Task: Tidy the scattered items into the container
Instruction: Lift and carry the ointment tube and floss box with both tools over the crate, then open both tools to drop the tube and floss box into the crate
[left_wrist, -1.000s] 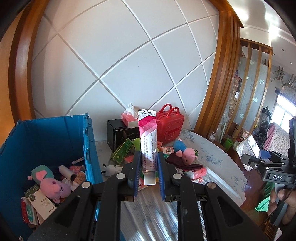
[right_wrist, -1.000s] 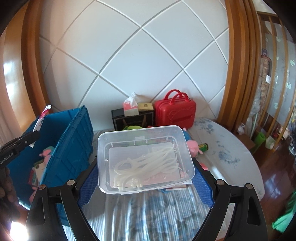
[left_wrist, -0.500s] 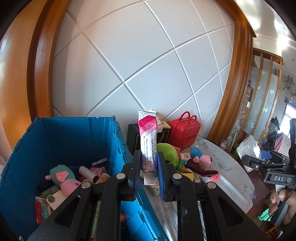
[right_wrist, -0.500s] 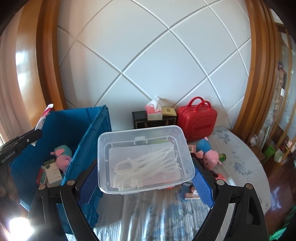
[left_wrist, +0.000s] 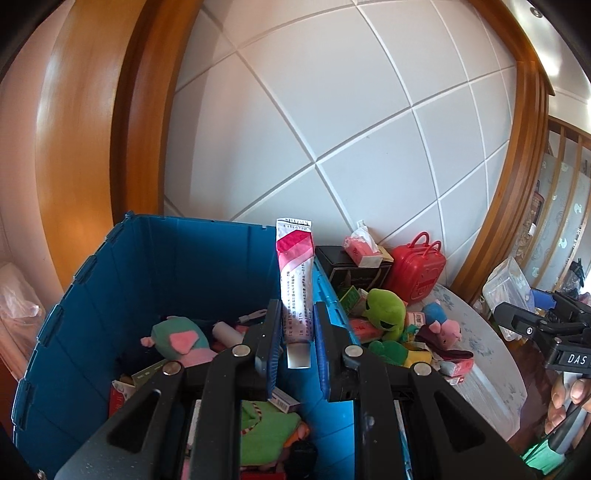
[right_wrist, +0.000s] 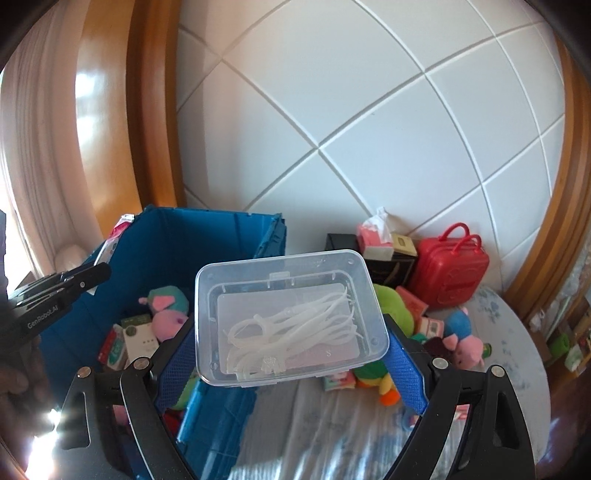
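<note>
- Two grippers hang over a blue crate (left_wrist: 122, 295).
- Left gripper (left_wrist: 295, 332) is clamped on an upright pink-and-white tube (left_wrist: 294, 280), plush toys in the crate below it.
- Right gripper (right_wrist: 291, 350) clasps a clear plastic box (right_wrist: 291, 317); more toys (right_wrist: 461, 339) lie on the surface beyond.

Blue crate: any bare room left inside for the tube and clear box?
Blue crate: its floor is littered with toys and boxes, though they lie low under tall bare walls. Table: crowded beside the crate up to the red case; bare at the near and right edges.
</note>
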